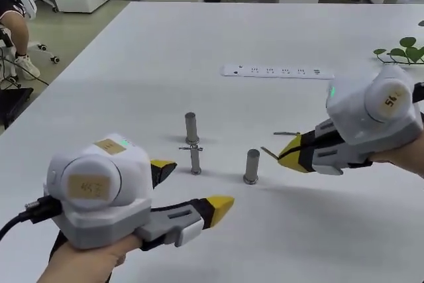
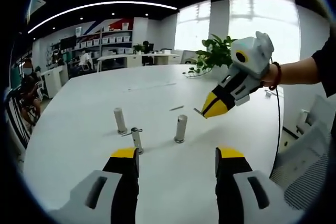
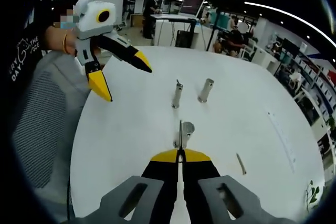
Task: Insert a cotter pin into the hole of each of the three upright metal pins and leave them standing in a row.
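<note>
Three upright metal pins stand on the white table (image 1: 132,77): a far pin (image 1: 191,127), a middle pin (image 1: 195,160) with a cotter pin through its top, and a near-right pin (image 1: 252,166). My right gripper (image 1: 286,154) is shut on a cotter pin (image 3: 180,136), whose tip points at the near-right pin (image 3: 186,129) from the right, a short gap away. Another cotter pin (image 1: 286,133) lies loose on the table behind it. My left gripper (image 1: 195,187) is open and holds nothing, hovering in front of the pins (image 2: 137,140).
A white power strip (image 1: 275,71) lies further back on the table. A green plant (image 1: 401,51) stands at the right edge. A person sits on a chair (image 1: 13,24) off the table's left. Office desks and chairs stand beyond.
</note>
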A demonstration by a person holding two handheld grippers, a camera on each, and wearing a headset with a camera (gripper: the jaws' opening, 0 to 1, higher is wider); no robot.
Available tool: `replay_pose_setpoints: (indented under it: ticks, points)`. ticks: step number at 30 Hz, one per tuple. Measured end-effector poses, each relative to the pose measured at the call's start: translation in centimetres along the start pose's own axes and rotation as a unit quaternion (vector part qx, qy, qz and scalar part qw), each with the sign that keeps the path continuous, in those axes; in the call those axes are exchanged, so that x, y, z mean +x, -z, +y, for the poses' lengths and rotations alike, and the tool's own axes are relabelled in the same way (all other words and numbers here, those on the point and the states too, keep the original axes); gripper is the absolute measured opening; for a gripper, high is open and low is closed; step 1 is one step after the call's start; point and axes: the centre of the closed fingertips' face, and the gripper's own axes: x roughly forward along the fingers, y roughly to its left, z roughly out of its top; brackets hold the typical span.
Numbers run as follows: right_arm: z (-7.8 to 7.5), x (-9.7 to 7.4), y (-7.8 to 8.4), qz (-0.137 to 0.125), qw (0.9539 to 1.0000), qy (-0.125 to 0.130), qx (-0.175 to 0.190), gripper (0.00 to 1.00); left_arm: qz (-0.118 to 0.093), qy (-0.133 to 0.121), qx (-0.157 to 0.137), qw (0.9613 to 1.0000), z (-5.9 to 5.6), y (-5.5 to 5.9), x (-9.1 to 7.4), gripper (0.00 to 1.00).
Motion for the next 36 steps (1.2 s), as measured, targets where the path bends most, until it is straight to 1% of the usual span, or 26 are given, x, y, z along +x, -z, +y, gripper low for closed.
replay_pose_setpoints:
  ticks: [2,5,6,8,11,13,14,18,21,24,27,30,34,36]
  points:
    - [0.4,0.2,-0.1,-0.005,1.0,-0.006,-0.001,0.0,0.001,0.008,-0.01,0.9999,-0.2,0.0,0.0,0.51]
    - [1.3,0.4,-0.4,-0.006,0.9999,-0.009,-0.01,0.0,-0.001,0.015,-0.023,0.9996,-0.4,-0.1,0.1,0.48]
    - [1.6,0.4,-0.6,-0.008,0.9997,-0.011,-0.02,0.0,-0.001,0.02,-0.034,0.9992,-0.5,-0.1,0.1,0.45]
    - [2.1,0.6,-0.8,-0.013,0.9996,-0.014,-0.021,0.0,0.006,0.03,-0.054,0.9981,-0.8,0.1,0.2,0.41]
    - [2.8,0.6,-1.4,-0.018,0.9991,-0.016,-0.034,0.0,0.007,0.037,-0.068,0.9969,-0.9,0.0,0.4,0.36]
    - [3.2,0.6,-1.6,-0.021,0.9987,-0.02,-0.041,0.0,0.009,0.05,-0.084,0.9952,-1.3,0.0,0.5,0.34]
    - [3.4,0.6,-1.8,-0.023,0.9986,-0.022,-0.043,0.0,0.007,0.053,-0.089,0.9946,-1.4,-0.1,0.6,0.33]
    - [4.2,0.7,-2.4,-0.033,0.9973,-0.037,-0.054,0.0,0.005,0.067,-0.095,0.9932,-2.0,-0.3,0.7,0.27]
    - [4.6,0.8,-2.7,-0.036,0.9962,-0.037,-0.069,0.0,0.008,0.079,-0.106,0.9912,-2.6,-0.3,0.9,0.22]
    - [4.8,0.8,-3.1,-0.036,0.9948,-0.031,-0.09,0.0,0.011,0.089,-0.117,0.9891,-3.0,-0.2,1.0,0.18]
    - [5.2,0.8,-3.4,-0.039,0.9936,-0.036,-0.1,0.0,0.012,0.091,-0.123,0.9881,-3.1,0.0,1.1,0.17]
    - [5.8,0.9,-3.6,-0.04,0.9917,-0.041,-0.115,0.0,0.01,0.095,-0.14,0.9856,-3.2,0.0,1.1,0.13]
    - [6.3,1.2,-3.8,-0.04,0.9902,-0.049,-0.125,0.0,0.009,0.101,-0.147,0.984,-3.4,0.1,1.2,0.11]
    - [6.6,1.3,-3.8,-0.039,0.9893,-0.051,-0.131,0.0,0.007,0.106,-0.153,0.9824,-3.6,0.0,1.2,0.1]
